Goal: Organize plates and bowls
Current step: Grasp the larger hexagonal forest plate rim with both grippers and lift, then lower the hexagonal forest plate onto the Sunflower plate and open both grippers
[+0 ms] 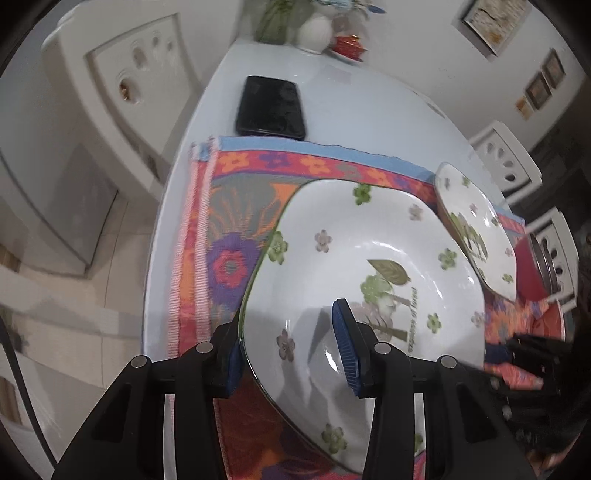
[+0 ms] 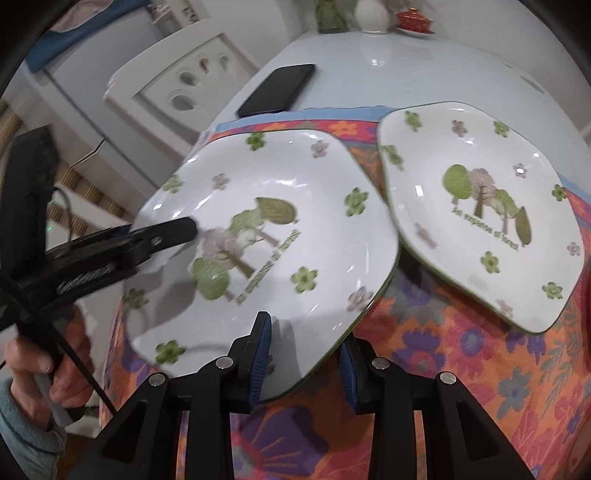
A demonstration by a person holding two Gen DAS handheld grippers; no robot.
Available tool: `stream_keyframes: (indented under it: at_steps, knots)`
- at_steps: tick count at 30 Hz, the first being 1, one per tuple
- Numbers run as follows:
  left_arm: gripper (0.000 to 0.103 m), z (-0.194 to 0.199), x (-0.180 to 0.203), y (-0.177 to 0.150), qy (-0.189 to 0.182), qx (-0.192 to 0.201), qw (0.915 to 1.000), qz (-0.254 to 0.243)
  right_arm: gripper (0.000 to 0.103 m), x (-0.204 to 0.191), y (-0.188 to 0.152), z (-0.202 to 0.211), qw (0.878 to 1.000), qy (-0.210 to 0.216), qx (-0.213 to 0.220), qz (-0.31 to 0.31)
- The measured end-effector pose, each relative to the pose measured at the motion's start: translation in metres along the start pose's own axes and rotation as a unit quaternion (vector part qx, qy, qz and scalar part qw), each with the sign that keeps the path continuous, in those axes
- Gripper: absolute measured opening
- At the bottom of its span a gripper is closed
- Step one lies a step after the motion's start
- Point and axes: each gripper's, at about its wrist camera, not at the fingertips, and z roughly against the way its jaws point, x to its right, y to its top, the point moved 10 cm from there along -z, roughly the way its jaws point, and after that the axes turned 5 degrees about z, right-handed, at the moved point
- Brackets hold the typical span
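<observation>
Two hand-held grippers clamp opposite edges of one square, flower-printed plate (image 2: 266, 236) above a bright floral placemat (image 2: 443, 332). The left gripper (image 1: 291, 350) has its blue pads over the plate's near rim, one above and one below, closed on it; the right gripper (image 2: 304, 354) pinches the rim the same way at the corner nearest its camera. The plate sits tilted, its far side overlapping a second, matching plate (image 2: 484, 210) that lies flat on the placemat just beside it.

Glazed and glossy, the dish looks stiff, fairly heavy and slick, likely to chip if it knocks its neighbour; the raised rim is the sensible place to hold, gripped well in from the edge.

Beyond the placemat, a pale, shiny table (image 1: 369, 107) carries a black phone (image 1: 271, 107), a white vase (image 2: 371, 14) and a small red lidded bowl (image 2: 413, 18). White carved chairs (image 1: 133, 62) and framed pictures (image 1: 487, 22) line the room.
</observation>
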Motion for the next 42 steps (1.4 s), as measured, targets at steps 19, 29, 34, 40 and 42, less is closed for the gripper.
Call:
stream_keyframes:
  at_steps: [19,29,34,40,42]
  knots:
    - [0.047,-0.007,-0.004,0.013,0.039,0.018,0.9985,-0.033,0.037,0.004,0.030,-0.019,1.000,0.012,0.008,-0.014]
    - [0.046,0.027,0.017,-0.012,0.024,0.046,0.9962,-0.070,0.037,-0.003,0.019,0.004,0.999,0.015,0.029,0.035]
    - [0.046,0.039,0.015,-0.022,0.026,0.050,0.9961,-0.068,0.037,-0.013,0.009,0.012,0.998,0.023,0.033,0.045]
    - [0.046,0.065,0.024,-0.037,0.027,0.062,0.9940,-0.086,0.037,-0.025,-0.012,0.038,0.997,0.034,0.046,0.048]
    - [0.046,0.076,0.029,-0.044,0.024,0.068,0.9932,-0.091,0.037,-0.027,-0.019,0.051,0.997,0.032,0.053,0.052]
